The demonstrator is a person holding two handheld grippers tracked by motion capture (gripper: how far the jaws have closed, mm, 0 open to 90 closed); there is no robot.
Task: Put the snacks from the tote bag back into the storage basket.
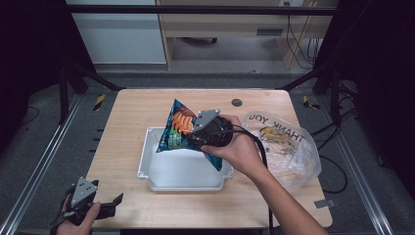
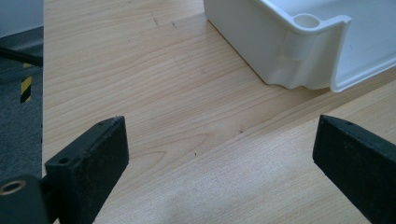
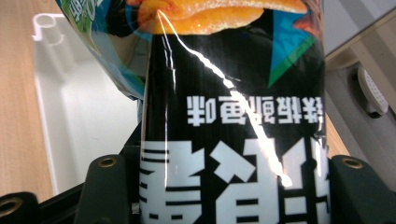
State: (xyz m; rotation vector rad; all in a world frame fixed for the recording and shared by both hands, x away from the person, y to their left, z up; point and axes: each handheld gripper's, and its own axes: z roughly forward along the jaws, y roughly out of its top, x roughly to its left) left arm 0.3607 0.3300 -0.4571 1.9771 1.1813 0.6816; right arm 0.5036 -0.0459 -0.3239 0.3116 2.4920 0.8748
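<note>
Right gripper (image 1: 195,133) clamps a snack bag (image 1: 177,128) above the white tray (image 1: 147,169); lowering and releasing seems next. Left gripper (image 1: 110,203), jaws wide, idles off the tray's near-left corner.

Snack bag held over a white tray
The right gripper (image 1: 195,131) clamps the snack bag (image 1: 177,128) above the tray (image 1: 147,169); the left gripper (image 1: 113,201) rests near the table's (image 1: 127,112) front-left corner.

The right gripper (image 1: 195,133) and hand (image 1: 240,149) hide part of the snack bag (image 1: 177,128) above the white tray (image 1: 147,169).
</note>
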